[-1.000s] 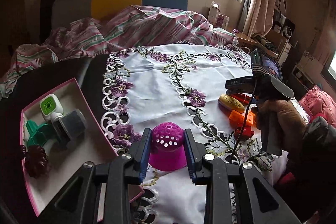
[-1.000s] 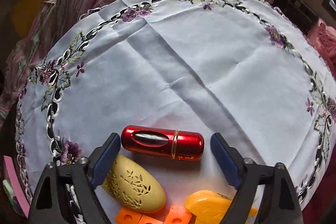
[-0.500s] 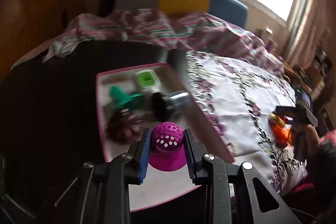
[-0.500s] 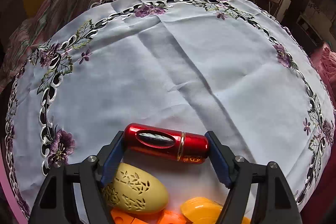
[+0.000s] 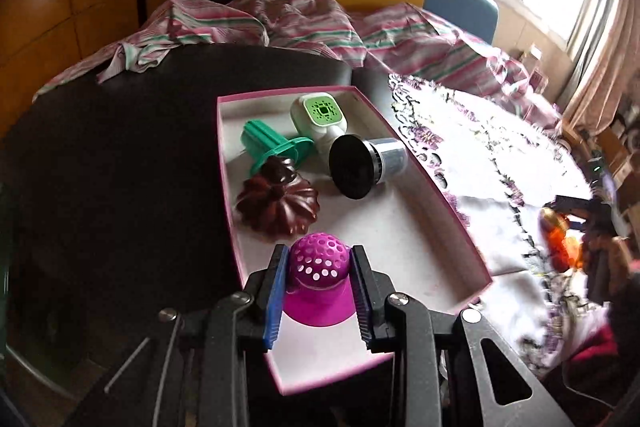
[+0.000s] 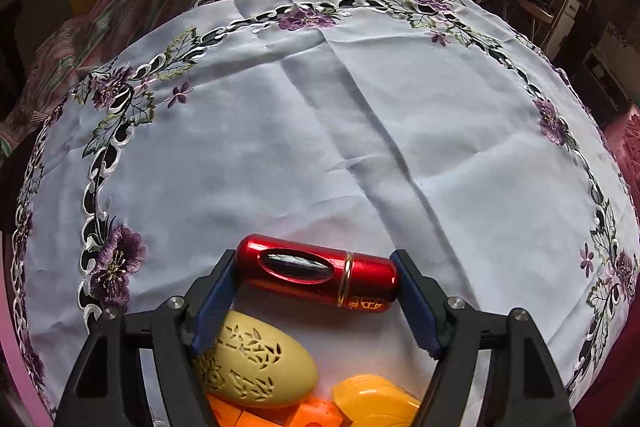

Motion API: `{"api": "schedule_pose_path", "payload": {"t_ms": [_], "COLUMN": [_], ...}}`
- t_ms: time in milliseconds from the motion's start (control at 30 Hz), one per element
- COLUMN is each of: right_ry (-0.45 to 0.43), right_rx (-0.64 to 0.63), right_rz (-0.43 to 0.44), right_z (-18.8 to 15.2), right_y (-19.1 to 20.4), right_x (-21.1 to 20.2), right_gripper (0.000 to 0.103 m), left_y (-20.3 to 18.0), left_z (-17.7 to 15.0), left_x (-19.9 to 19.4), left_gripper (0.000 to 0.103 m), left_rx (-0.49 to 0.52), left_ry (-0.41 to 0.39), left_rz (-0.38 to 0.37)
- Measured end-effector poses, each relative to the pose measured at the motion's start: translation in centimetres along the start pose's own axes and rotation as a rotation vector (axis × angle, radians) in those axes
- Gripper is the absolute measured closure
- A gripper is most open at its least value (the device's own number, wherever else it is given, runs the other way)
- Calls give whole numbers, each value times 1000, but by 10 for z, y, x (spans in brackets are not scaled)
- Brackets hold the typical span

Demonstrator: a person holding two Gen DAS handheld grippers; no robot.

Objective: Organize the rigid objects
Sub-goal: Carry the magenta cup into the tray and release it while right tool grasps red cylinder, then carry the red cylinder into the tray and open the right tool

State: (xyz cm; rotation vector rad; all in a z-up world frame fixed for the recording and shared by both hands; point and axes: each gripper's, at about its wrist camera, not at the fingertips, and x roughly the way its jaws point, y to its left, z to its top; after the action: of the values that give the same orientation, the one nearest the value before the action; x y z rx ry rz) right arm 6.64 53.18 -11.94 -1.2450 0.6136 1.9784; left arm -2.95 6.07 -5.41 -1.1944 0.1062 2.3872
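My left gripper [image 5: 319,281] is shut on a magenta perforated dome cup [image 5: 318,277] and holds it over the near end of a pink-rimmed white box [image 5: 460,223]. The box holds a dark brown fluted mould [image 5: 276,205], a green plastic piece [image 5: 272,145], a white-and-green device [image 5: 320,115] and a black-and-grey cylinder [image 5: 366,165]. My right gripper [image 6: 316,277] is shut on a red metallic capsule-shaped case [image 6: 316,275], gripped end to end, just above the white embroidered tablecloth [image 6: 320,115].
A cream perforated egg shape [image 6: 256,365], orange blocks [image 6: 276,415] and a yellow-orange piece [image 6: 376,403] lie under the right gripper. A striped cloth [image 5: 280,23] is bunched behind the table. The dark tabletop [image 5: 120,167] lies left of the box.
The left gripper carried the magenta cup from the tablecloth leftward to above the box. The right gripper closed onto the ends of the red case.
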Motion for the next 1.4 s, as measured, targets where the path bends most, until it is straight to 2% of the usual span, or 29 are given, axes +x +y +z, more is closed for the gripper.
{"api": "schedule_pose_path", "payload": {"t_ms": [167, 400, 433, 533, 700, 900, 1100, 1400], "right_ry": [-2, 5, 5, 7, 9, 2, -37, -171], "right_rx": [-13, -18, -19, -21, -27, -26, -46, -116], "right_rz": [-4, -10, -11, -12, -6, 0, -4, -25], "right_z": [0, 2, 3, 3, 3, 1, 0, 2], "right_y": [1, 2, 3, 3, 2, 2, 5, 18], "right_x": [0, 1, 1, 1, -1, -5, -17, -56], "right_gripper": [26, 27, 27, 27, 27, 27, 27, 27], "left_y": [5, 10, 10, 13, 14, 14, 13, 10], "left_z": [8, 17, 17, 18, 16, 9, 5, 1], "left_x": [38, 44, 42, 36, 18, -3, -20, -32], "left_gripper": [72, 71, 70, 56, 44, 43, 43, 43], "left_rx": [-7, -17, -22, -37, -46, -72, -71, -62], "left_ry": [68, 52, 48, 26, -17, -37, -63, -87], "left_rz": [37, 67, 71, 63, 72, 111, 118, 130]}}
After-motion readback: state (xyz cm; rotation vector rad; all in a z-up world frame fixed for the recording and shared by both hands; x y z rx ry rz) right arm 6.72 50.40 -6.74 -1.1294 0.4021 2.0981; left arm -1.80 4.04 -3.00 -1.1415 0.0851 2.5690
